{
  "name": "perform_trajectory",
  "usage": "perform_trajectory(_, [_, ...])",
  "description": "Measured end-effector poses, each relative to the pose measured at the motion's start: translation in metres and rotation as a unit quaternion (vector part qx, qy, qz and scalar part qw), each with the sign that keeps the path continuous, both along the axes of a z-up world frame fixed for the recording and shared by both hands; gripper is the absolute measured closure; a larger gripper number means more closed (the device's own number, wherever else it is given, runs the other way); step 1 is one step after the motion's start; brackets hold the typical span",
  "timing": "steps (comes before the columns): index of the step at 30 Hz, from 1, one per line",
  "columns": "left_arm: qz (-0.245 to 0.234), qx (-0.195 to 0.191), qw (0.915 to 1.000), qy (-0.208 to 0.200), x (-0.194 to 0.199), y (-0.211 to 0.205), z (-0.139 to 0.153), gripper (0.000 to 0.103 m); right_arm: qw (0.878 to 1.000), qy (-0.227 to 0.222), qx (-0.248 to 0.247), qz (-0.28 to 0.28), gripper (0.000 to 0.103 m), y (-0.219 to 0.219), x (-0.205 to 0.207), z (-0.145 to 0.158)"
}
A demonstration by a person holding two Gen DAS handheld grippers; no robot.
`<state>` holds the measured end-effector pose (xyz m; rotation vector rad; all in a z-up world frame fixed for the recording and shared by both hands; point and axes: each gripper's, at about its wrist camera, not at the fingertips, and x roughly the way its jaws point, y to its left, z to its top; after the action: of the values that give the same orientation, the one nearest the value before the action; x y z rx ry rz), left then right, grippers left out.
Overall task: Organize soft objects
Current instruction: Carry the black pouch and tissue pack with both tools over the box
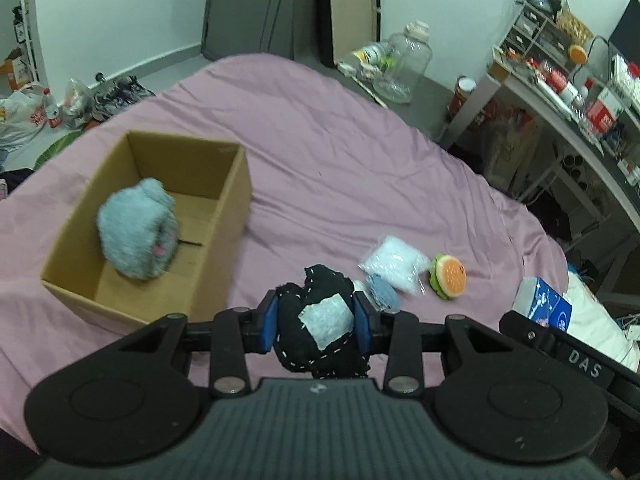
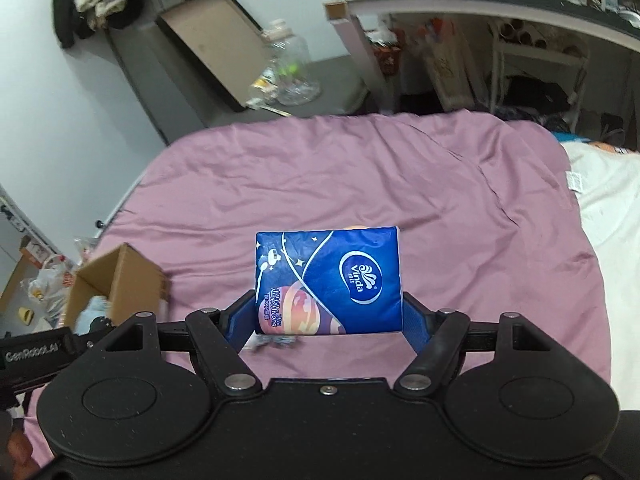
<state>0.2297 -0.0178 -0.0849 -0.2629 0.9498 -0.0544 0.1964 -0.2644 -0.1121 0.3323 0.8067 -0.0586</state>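
My left gripper (image 1: 316, 320) is shut on a black stitched fabric pouch (image 1: 320, 344) with a white patch, held above the pink bed sheet (image 1: 320, 152). My right gripper (image 2: 328, 312) is shut on a blue tissue pack (image 2: 328, 280), also lifted over the sheet; the same pack (image 1: 544, 300) shows at the right edge of the left wrist view. An open cardboard box (image 1: 224, 184) sits on the bed to the left, with a grey fluffy plush (image 1: 136, 232) inside. A white bagged item (image 1: 394, 260), a small blue pad (image 1: 384, 288) and a burger toy (image 1: 448, 276) lie on the sheet.
A glass jar (image 1: 408, 64) stands on the floor beyond the bed. A cluttered desk (image 1: 568, 92) runs along the right. Plastic bags (image 1: 28, 112) and shoes lie on the floor at the left. A white quilt (image 2: 608, 220) covers the bed's right side.
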Motion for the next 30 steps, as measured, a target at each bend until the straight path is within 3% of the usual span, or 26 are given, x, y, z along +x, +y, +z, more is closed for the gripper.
perform_trajectory(15, [0.049, -0.026, 0.9978, -0.036, -0.016, 0.088, 0.032, 0.066, 0.996, -0.046, 0.004, 0.074, 0.032, 0.078, -0.010, 0.042])
perform_trajectory(30, [0.076, -0.027, 0.9953, -0.054, -0.006, 0.173, 0.054, 0.066, 0.990, -0.058, 0.001, 0.125, 0.032, 0.157, -0.002, 0.055])
